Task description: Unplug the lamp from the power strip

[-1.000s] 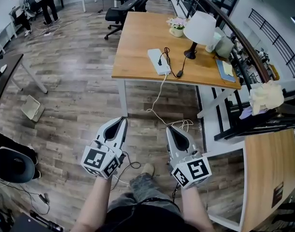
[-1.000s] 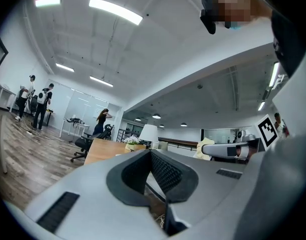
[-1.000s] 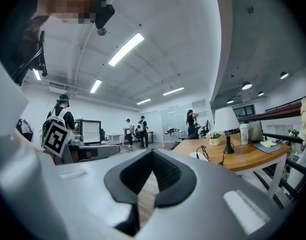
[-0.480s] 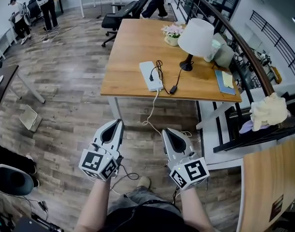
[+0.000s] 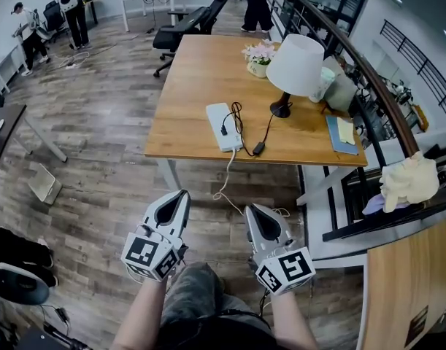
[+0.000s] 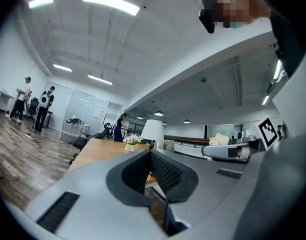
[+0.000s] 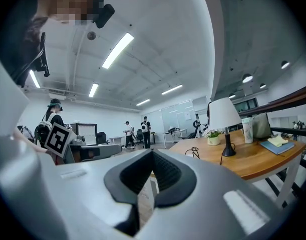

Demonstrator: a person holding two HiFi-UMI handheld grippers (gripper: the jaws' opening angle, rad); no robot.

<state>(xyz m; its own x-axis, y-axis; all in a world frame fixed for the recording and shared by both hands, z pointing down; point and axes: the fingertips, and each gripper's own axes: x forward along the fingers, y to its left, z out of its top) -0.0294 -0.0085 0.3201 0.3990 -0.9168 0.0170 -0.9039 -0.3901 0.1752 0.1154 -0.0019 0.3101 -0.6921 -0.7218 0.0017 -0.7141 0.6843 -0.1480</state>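
Grey left gripper and right gripper clenched, empty, near; far, white-shaded black-stemmed lamp plugged into long white power strip.

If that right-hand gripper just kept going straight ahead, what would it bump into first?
Probably the table's near edge, around its white leg. The right gripper points at it, with only floor between; depth is uncertain.

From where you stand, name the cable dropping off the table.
The white cable, hanging from the power strip toward the floor; the black lamp cord lies on top.
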